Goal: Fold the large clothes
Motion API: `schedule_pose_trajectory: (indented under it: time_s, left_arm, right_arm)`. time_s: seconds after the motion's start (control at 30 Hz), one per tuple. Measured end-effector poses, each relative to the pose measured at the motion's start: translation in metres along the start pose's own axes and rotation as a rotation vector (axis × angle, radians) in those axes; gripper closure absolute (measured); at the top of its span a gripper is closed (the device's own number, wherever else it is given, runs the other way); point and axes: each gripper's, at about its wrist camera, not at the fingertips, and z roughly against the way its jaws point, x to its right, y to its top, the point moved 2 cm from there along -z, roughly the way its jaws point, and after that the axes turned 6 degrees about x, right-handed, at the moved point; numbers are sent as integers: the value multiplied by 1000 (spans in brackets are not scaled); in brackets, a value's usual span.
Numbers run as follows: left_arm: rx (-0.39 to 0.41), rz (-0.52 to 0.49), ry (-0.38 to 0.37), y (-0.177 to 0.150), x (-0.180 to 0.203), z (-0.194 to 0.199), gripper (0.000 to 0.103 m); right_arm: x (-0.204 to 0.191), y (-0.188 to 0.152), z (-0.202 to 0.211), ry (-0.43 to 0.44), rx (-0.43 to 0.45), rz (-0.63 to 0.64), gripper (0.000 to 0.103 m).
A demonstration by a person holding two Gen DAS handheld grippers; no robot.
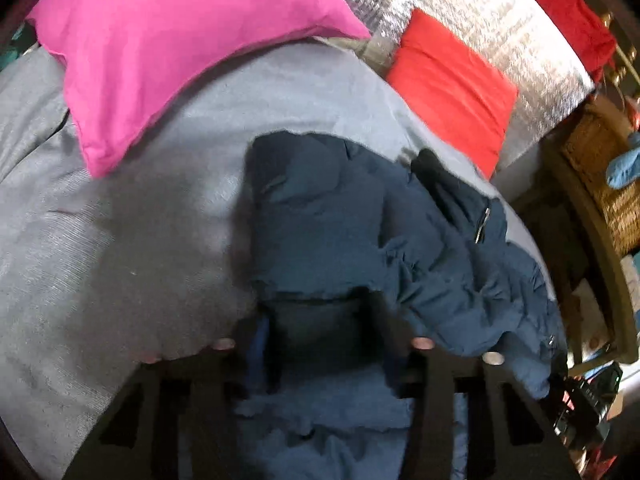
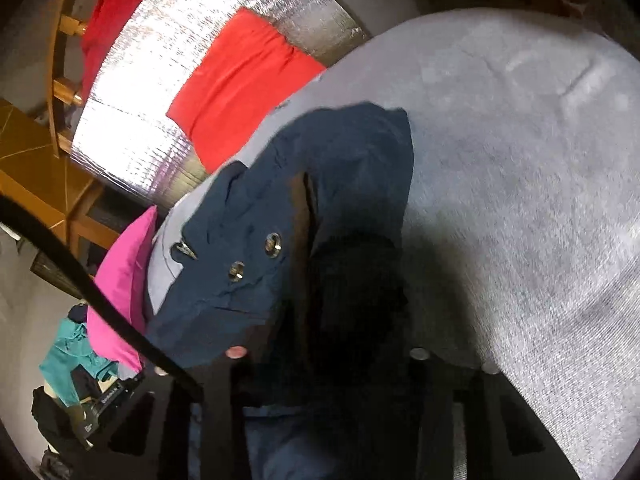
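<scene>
A navy padded jacket lies crumpled on the grey bed cover. In the left wrist view its zipper side trails off to the right. My left gripper sits at the jacket's near edge, shut on a dark fold that fills the gap between its fingers. In the right wrist view the same jacket shows two metal snaps and a zipper pull. My right gripper is shut on a thick dark bunch of the jacket. The fabric hides both grippers' pads.
A pink pillow and a red pillow lie at the head of the bed against a silver foil wall. A wicker basket stands beside the bed. A black cable crosses teal clothes on the floor.
</scene>
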Motion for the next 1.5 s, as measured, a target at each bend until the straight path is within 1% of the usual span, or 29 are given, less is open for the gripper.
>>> schedule_pose_trajectory:
  time_s: [0.03,0.07,0.13,0.2,0.23,0.27,0.3,0.37,0.4,0.43,0.5,0.57,0.67,0.7,0.73,0.77,0.87,0.9,0.97,1.03,1.13,1.17,1.23,1.37,1.47,1.5]
  left_arm:
    - [18,1,-2,2,1,4,70]
    - [36,-4,-9,4,3,11,73]
    - [67,-33,-12,6,10,19,74]
    - [56,-64,33,3,12,16,74]
    - [26,-64,60,-1,8,9,74]
    - [-13,-56,79,-5,1,1,71]
    - [-37,-44,90,-9,-6,-2,69]
    - [-29,-27,89,-11,-8,0,68]
    - [-29,-21,90,-11,-8,4,68]
    - [-30,-12,91,-10,-9,10,65]
    - [-23,-2,106,-8,-10,23,60]
    - [-12,-4,139,-10,-10,38,52]
    - [14,-15,173,-15,-13,66,47]
    - [24,-10,178,-19,-17,75,45]
    - [33,-2,182,-27,-21,87,40]
    - [33,2,186,-36,-26,96,38]
    - [-9,-34,228,-67,-41,121,38]
    - [-7,-45,228,-76,-46,131,38]
    - [-1,-35,229,-95,-57,147,38]
    - [-6,-12,206,-123,-71,165,38]
    - [-54,11,192,-161,-87,179,38]
    - [-60,22,178,-170,-91,185,38]
    - [-47,50,126,-185,-100,202,38]
    - [2,67,61,-206,-111,226,38]
    - [3,72,-12,-214,-108,231,40]
    - [4,71,-39,-216,-106,230,43]
  right_arm:
    - [-5,2,4,5,19,15,68]
    - [-14,4,11,17,54,51,68]
    - [-28,4,21,12,101,122,68]
    - [-32,2,15,-52,114,175,68]
    - [-26,1,6,-82,91,166,68]
    - [-13,-2,-6,-110,41,129,64]
    - [-6,-3,-12,-116,14,96,56]
    - [-1,-2,-9,-95,4,47,51]
    - [-3,-1,-5,-109,2,53,45]
    - [-4,0,-1,-110,3,58,39]
    - [-7,0,8,-89,6,57,37]
    - [-6,-2,17,-84,-7,47,37]
    - [-3,-5,31,-76,-15,48,37]
    - [-3,-7,36,-74,-22,55,37]
    - [-1,-8,44,-71,-27,62,37]
    - [0,-10,51,-67,-31,71,37]
    - [0,-17,70,-62,-42,104,37]
    - [3,-21,78,-60,-50,113,37]
    - [9,-29,92,-46,-69,120,37]
    - [17,-37,107,-35,-81,122,37]
    - [34,-50,131,-14,-86,97,37]
    - [39,-53,138,0,-87,79,37]
    - [53,-64,155,32,-92,33,36]
    - [84,-87,186,92,-95,-48,36]
    - [113,-105,203,152,-104,-129,36]
    - [121,-110,207,173,-104,-157,36]
